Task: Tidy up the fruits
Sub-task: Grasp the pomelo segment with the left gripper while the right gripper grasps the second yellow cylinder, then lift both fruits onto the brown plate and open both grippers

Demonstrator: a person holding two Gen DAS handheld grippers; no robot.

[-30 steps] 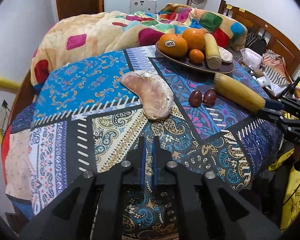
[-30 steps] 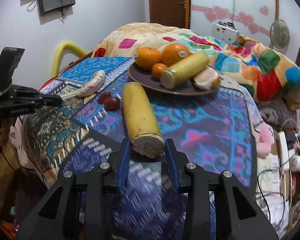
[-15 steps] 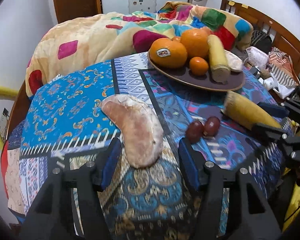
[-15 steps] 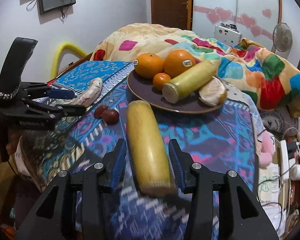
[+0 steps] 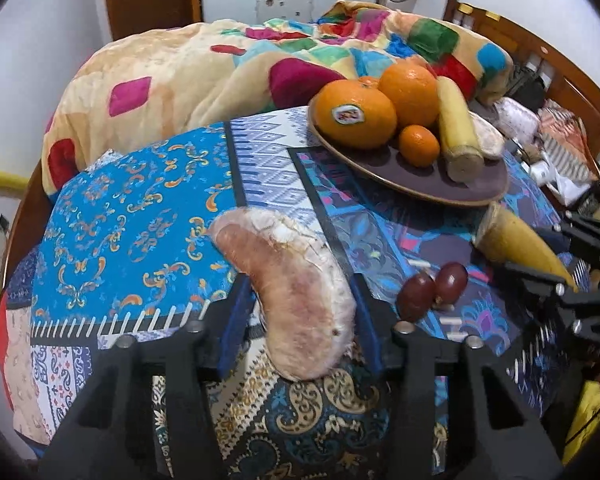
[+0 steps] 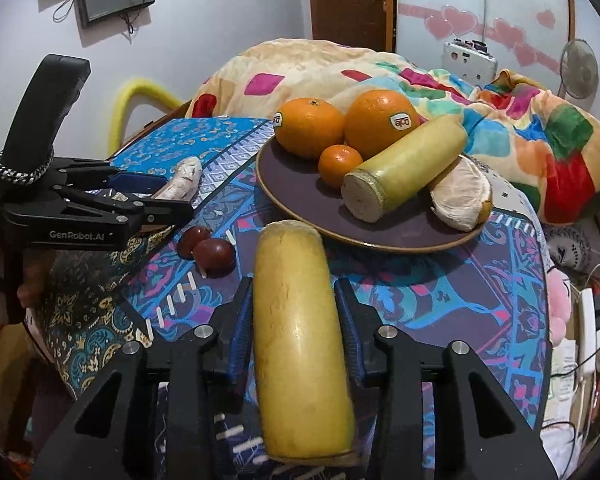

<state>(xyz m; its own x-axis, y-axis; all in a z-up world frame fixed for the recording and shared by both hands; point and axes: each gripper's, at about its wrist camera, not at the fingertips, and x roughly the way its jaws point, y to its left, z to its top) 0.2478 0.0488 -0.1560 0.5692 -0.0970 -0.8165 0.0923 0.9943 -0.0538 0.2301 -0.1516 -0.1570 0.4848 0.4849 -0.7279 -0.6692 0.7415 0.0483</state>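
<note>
The left gripper [image 5: 300,320] stands open around the pink fruit slice [image 5: 292,288] lying on the surface [image 5: 140,216], and the right gripper [image 6: 296,328] is open too, with the yellow fruit piece [image 6: 300,340] between its fingers; neither seems to be pressed yet. The plate [image 6: 400,236] with the other fruits sits at about 1 o'clock from the right gripper. I judge the slice soft and easily bruised, so take it gently at its thick middle, while the yellow piece looks firm but smooth and needs a grip across its middle.
</note>
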